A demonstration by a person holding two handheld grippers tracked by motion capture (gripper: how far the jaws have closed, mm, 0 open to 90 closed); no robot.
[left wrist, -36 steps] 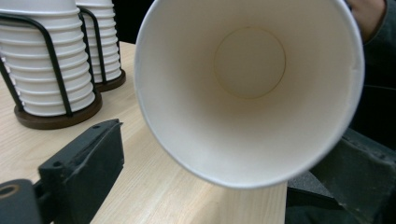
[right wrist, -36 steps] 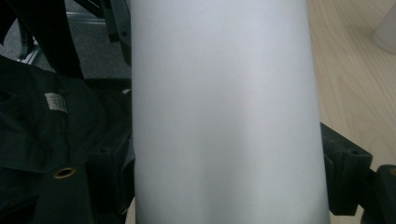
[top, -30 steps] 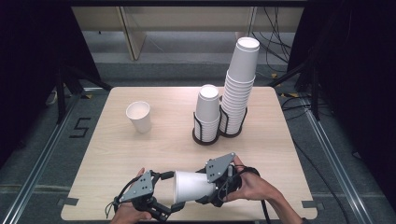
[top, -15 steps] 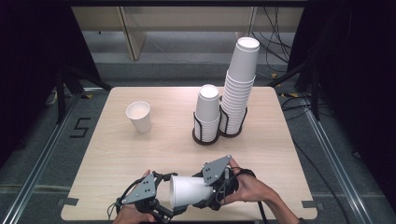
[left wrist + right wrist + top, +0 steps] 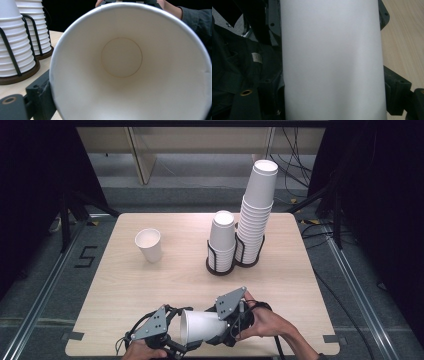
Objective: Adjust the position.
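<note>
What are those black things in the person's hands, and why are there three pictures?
A person holds black two-jaw tongs, called grippers, one per hand. One camera looks down from above; two ride on the grippers. On the light wooden table stand a loose white paper cup, and a short stack and a tall stack of cups in black wire holders. The right gripper clamps a white paper cup lying sideways. The left gripper has just been closing its jaws with the cup's open rim between them; whether they squeeze, I cannot tell.

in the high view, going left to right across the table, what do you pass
Upright single cup → left gripper → cup lying on its side → short cup stack → right gripper → tall cup stack
</note>
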